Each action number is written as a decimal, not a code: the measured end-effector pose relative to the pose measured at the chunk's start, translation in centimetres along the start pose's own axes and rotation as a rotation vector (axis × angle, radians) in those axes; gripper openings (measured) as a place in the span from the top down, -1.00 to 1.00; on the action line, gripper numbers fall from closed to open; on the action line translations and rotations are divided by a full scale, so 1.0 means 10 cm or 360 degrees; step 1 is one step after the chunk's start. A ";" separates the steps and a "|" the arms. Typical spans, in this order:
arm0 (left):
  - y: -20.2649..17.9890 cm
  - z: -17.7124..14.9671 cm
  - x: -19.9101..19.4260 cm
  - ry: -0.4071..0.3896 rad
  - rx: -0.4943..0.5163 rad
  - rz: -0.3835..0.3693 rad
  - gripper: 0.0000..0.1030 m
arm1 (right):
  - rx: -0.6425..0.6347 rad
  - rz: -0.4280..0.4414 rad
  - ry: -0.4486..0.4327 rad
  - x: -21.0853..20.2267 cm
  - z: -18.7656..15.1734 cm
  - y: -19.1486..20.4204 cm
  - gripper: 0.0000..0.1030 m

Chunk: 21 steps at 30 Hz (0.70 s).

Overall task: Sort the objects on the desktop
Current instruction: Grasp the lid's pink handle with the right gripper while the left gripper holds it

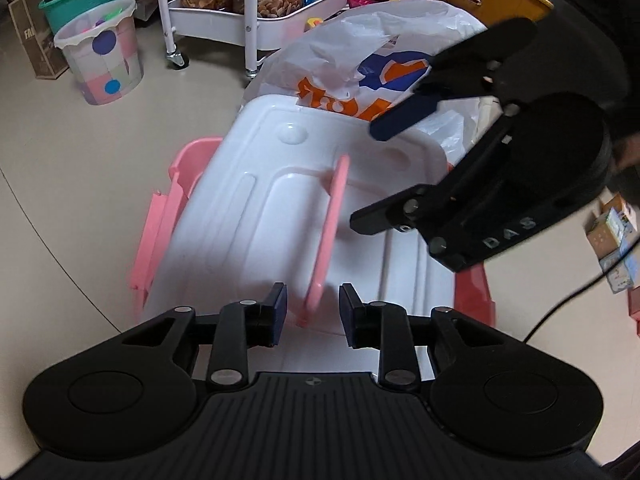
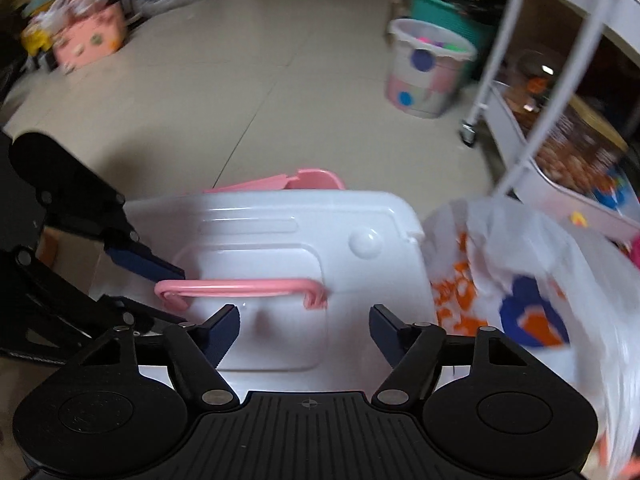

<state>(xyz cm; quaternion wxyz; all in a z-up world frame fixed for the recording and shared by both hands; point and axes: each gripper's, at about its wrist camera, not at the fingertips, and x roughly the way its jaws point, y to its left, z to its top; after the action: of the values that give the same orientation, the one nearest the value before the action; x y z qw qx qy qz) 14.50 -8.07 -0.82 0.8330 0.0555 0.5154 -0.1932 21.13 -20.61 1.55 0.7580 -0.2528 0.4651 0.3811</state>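
Lying on a beige table (image 1: 48, 216), a pink plastic storage box with a glossy white moulded lid (image 1: 288, 208) has its long axis running away from the left wrist camera toward a crumpled white plastic bag with orange and blue print (image 1: 360, 52), which sits just beyond its far end. A slim pink carry handle (image 1: 330, 232) stands upright on the lid, its bar running along that same long axis; in the right wrist view it lies crosswise, left to right. The left gripper (image 1: 312, 312) points steeply down with its near end of the handle between its blue pads, which stand slightly apart from it, so it is parted and not clamping. The right gripper (image 2: 304, 328) hovers over the lid just on the camera's side of the handle, jaws wide, nothing between them. A white wheeled trolley (image 1: 256, 20) and a spotted pastel bin (image 1: 100, 56) stand on the floor beyond.
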 end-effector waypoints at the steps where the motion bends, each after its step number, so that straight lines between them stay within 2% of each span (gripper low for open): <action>1: 0.01 0.00 0.02 0.0005 0.0013 -0.0001 0.43 | -0.0053 0.0012 0.0018 0.04 0.03 0.01 -0.17; 2: 0.02 0.00 0.05 0.0014 0.0020 -0.0012 0.45 | -0.0098 0.0028 0.0035 0.08 0.06 0.01 -0.05; 4: 0.05 0.00 0.08 0.0005 0.0033 -0.0029 0.57 | -0.0183 0.0056 0.0075 0.16 0.11 0.04 0.04; 7: 0.08 0.04 0.10 0.0014 0.0040 -0.0044 0.62 | -0.0291 0.0055 0.0127 0.25 0.17 0.08 0.25; 8: 0.09 0.05 0.10 0.0014 0.0036 -0.0050 0.64 | -0.0300 0.0060 0.0134 0.27 0.18 0.08 0.38; 14: 0.17 0.12 0.14 0.0029 0.0014 -0.0039 0.67 | -0.0204 0.0066 0.0131 0.27 0.17 0.01 0.72; 21: 0.34 0.19 0.19 0.0032 -0.0021 0.0008 0.67 | -0.0121 0.0106 0.0163 0.18 0.08 -0.01 0.80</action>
<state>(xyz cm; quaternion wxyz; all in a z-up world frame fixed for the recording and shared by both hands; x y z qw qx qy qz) 18.08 -6.03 -1.98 0.8286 0.0533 0.5249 -0.1872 22.12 -19.49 0.26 0.7099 -0.2850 0.4966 0.4101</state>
